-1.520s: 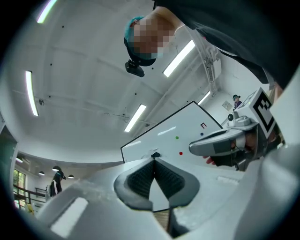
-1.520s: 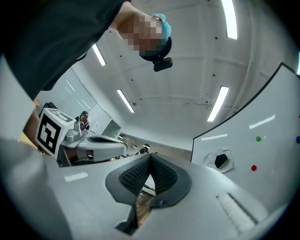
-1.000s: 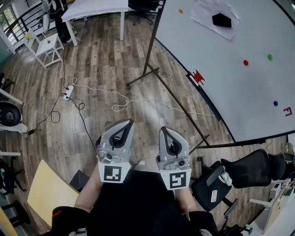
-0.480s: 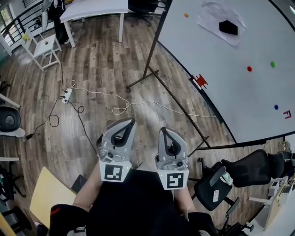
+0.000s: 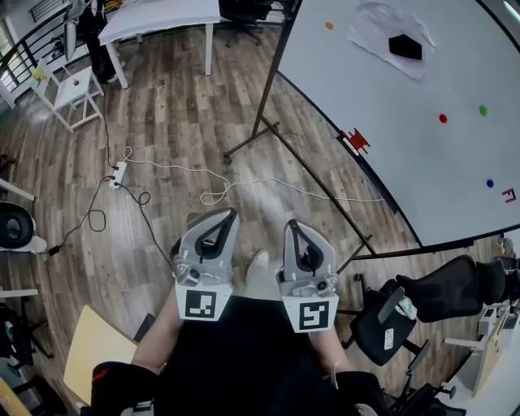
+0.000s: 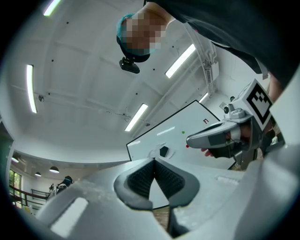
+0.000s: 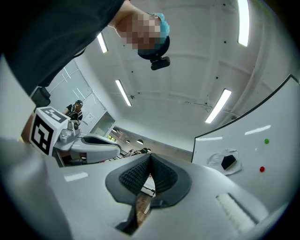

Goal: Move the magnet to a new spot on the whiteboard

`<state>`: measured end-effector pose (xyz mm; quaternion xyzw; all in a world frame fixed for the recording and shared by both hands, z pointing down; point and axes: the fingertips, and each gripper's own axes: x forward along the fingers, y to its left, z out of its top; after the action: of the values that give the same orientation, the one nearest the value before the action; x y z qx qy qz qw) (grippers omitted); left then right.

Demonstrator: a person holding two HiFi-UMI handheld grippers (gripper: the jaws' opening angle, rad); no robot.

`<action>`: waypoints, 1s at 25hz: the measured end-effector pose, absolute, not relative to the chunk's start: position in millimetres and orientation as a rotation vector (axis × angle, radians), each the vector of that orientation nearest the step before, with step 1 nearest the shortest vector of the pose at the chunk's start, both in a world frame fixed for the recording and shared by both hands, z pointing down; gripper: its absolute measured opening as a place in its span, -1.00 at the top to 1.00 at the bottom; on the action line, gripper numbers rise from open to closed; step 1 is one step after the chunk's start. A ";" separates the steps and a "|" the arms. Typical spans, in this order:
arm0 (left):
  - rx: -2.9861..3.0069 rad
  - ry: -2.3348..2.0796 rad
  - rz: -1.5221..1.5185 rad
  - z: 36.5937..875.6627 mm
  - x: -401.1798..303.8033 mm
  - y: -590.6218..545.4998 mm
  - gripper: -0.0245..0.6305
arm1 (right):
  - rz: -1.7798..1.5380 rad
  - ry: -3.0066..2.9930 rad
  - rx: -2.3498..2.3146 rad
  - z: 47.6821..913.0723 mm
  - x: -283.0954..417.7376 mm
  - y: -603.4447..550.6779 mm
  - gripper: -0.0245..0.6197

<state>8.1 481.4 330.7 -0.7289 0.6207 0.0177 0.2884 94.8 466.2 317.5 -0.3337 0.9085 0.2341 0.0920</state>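
Both grippers are held low against the person's body, well apart from the whiteboard (image 5: 390,171), which stands up and to the right of them on a dark stand. The left gripper (image 5: 221,218) is clenched with nothing in it: in its own view the ribbed pads (image 6: 140,176) meet at the tip. The right gripper (image 5: 294,227), the one nearer the whiteboard, is clamped together and empty as well. Neither one touches the board.

Four small round magnets sit on the whiteboard, and nothing shows which of them is the one to move. The orange magnet (image 5: 329,25) is near the board's upper left corner. The red magnet (image 5: 443,118) is about mid-board. The green magnet (image 5: 483,110) is near it, to the right and slightly higher. The blue magnet (image 5: 489,184) is lower, toward the board's bottom right, just beside a small red mark (image 5: 508,195). A black block (image 5: 405,46) lies on a crumpled sheet of paper (image 5: 370,28) near the top of the board. A red piece (image 5: 356,140) sits on the board's lower left edge.

Left of the whiteboard stretches a wooden floor (image 5: 171,122). A white cable (image 5: 244,180) runs across it from under the board's stand to a power strip (image 5: 119,169). A black office chair (image 5: 443,292) stands below the board's bottom right corner. A white table (image 5: 162,16) stands beyond its upper left corner.

Both gripper views look up past the closed jaws at the whiteboard, with the red and green magnets and the black block on it.
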 end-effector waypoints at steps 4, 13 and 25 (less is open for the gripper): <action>-1.949 1.654 0.034 335.0 5.4 473.9 0.93 | 0.672 2.702 -0.994 321.3 90.7 456.0 0.92; -1.911 1.698 0.015 335.1 -17.7 449.7 0.93 | 0.705 2.703 -0.932 322.4 68.5 431.9 0.92; -1.899 1.722 -0.018 335.2 -33.5 373.1 0.93 | 0.680 2.714 -0.908 319.5 55.6 349.1 0.92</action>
<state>-33.5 373.1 335.2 -0.7101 0.6439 -0.0068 0.2849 55.6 349.1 319.5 -0.3070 0.9181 0.2299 0.0998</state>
